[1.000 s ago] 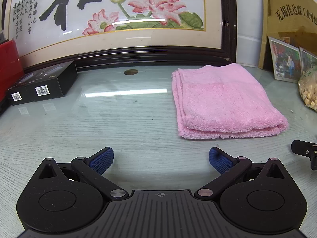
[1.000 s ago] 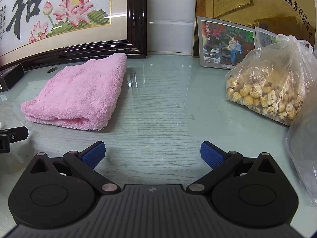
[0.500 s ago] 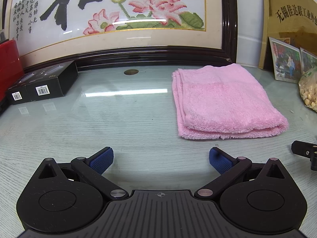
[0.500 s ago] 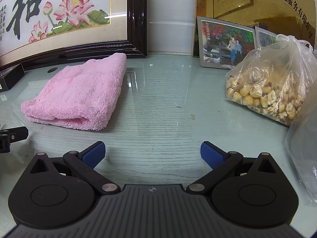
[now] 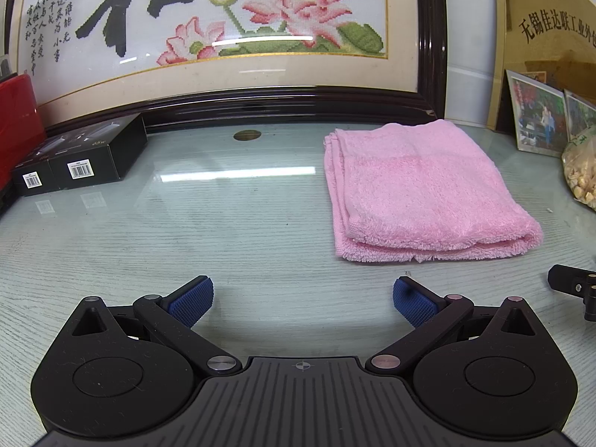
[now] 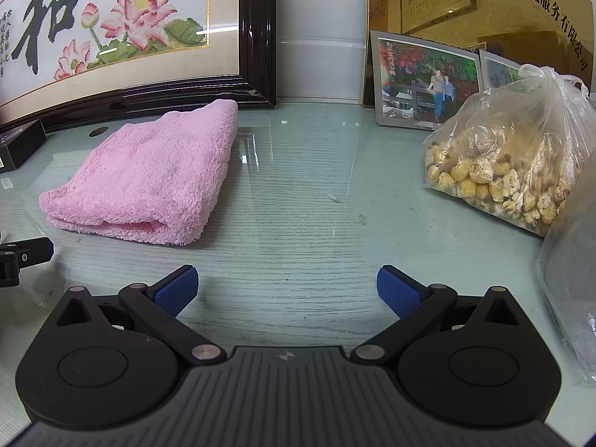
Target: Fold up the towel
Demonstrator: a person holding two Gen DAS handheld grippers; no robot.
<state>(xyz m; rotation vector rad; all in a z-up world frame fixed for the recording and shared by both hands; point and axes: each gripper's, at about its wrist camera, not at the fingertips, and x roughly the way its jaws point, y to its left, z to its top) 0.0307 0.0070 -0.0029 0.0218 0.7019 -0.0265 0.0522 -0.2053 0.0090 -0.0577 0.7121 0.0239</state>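
On the glass table (image 5: 242,231), the pink towel (image 5: 421,193) lies folded ahead. My left gripper (image 5: 302,298) and right gripper (image 6: 287,287) rest wide apart, empty; I judge folding done.

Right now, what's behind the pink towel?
Behind the pink towel stands a big framed flower picture against the wall, its dark frame just past the towel's far edge. The towel covers the glass tabletop beneath it, so nothing there shows.

Home: framed cross-stitch (image 5: 223,26), family photos (image 6: 424,82), glass-topped table (image 6: 305,201).
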